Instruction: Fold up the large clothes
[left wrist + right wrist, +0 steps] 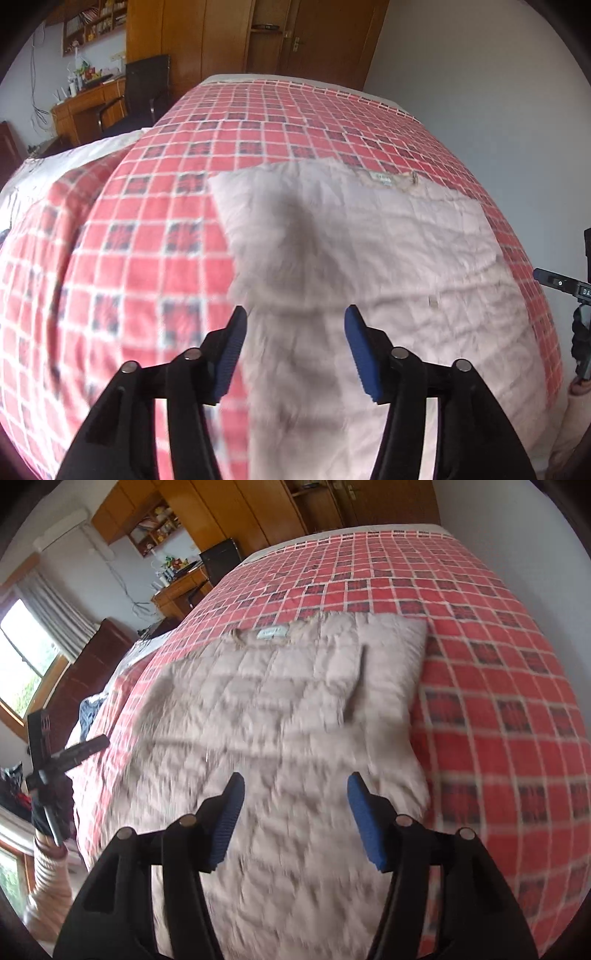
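The pale quilted garment (280, 709) is lying at frame centre on the red checked bedspread (498, 686), sides seemingly folded in already, while left gripper (295, 343) and right gripper (295, 812) are hovering wide and empty, lengthwise folding apparently remaining.

The left hand-held gripper (295, 317), its blue-padded jaws apart and holding nothing, hangs over a pale quilted garment (369, 258) lying flat on the bed's red checked cover (147, 221), collar label (382, 178) at the far edge, while the right hand-held gripper (569, 286) shows partly at the frame's right edge.
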Available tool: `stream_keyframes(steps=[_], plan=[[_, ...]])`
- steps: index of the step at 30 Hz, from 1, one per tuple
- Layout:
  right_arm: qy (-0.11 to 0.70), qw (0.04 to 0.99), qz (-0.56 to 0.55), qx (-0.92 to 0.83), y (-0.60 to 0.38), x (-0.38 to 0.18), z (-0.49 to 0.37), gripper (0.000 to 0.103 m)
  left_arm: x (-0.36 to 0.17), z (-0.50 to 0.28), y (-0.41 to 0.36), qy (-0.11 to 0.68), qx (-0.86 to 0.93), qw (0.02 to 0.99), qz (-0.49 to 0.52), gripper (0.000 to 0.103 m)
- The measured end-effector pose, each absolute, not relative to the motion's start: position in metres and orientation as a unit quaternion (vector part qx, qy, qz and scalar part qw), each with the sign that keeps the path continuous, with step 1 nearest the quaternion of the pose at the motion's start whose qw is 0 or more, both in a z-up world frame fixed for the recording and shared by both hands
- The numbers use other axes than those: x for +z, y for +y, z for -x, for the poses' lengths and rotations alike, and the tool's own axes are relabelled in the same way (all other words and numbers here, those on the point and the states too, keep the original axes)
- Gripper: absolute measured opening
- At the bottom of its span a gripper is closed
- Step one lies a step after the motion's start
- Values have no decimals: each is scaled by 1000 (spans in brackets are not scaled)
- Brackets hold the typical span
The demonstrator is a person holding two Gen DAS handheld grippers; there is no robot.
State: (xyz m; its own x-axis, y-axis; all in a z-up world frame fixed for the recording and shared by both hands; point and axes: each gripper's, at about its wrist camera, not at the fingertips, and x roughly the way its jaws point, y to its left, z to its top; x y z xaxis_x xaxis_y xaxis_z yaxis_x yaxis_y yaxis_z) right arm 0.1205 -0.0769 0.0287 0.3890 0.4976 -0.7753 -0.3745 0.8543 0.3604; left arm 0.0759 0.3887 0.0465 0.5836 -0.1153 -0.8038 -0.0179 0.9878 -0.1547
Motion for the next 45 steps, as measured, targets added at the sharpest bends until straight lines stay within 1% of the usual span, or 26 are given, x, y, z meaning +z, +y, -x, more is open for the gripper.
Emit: stream_keyframes(steps=[2, 7, 11, 14, 18, 21, 22, 24, 25, 27, 28, 29, 30, 31, 33, 35, 37, 41, 45], plan=[[486, 833, -55, 259, -92, 25, -89, 64, 42, -44, 397, 468, -22, 880, 73, 61], [495, 835, -26, 238, -118, 9, -19, 68, 23, 32, 404, 493, -24, 867, 61, 65], [508, 831, -30, 225, -134, -4, 21, 70, 5, 79, 408, 504, -17, 859, 86, 66], [522, 824, -32, 217, -139, -12, 40, 71, -9, 101, 411, 511, -24, 852, 110, 66], [537, 815, -22, 215, -140, -24, 59, 74, -23, 117, 409, 519, -19, 846, 120, 66], [556, 806, -12, 203, -138, -39, 65, 73, -28, 123, 406, 523, -32, 842, 130, 66], [561, 802, -13, 205, -138, -43, 67, 72, -28, 125, 404, 523, -37, 842, 129, 66], [572, 791, -22, 215, -136, -53, 70, 58, -31, 126, 398, 528, -45, 839, 124, 65], [572, 792, -17, 212, -133, -56, 71, 56, -32, 126, 395, 531, -44, 838, 121, 64], [566, 796, -1, 215, -129, -57, 74, 45, -32, 127, 391, 531, -45, 838, 118, 55], [563, 798, 1, 217, -128, -56, 75, 42, -32, 127, 390, 532, -48, 837, 121, 47], [561, 798, 0, 220, -128, -54, 76, 34, -31, 127, 390, 533, -48, 836, 124, 36], [559, 799, -4, 223, -129, -53, 77, 26, -30, 127, 390, 533, -48, 835, 127, 30], [556, 800, -9, 228, -129, -51, 77, 23, -29, 127, 390, 532, -50, 835, 129, 21], [550, 802, -12, 232, -129, -47, 78, 16, -28, 127, 392, 530, -54, 835, 138, 14], [543, 805, -22, 238, -130, -42, 79, 13, -25, 128, 391, 525, -56, 838, 140, 10], [536, 806, -41, 247, -137, -36, 77, 11, -21, 129, 392, 517, -60, 841, 147, 9], [512, 812, -75, 268, -143, -15, 73, 10, 0, 134, 398, 486, -80, 852, 178, 8], [478, 825, -86, 291, -139, 19, 68, 10, 29, 128, 400, 453, -108, 863, 197, 7]])
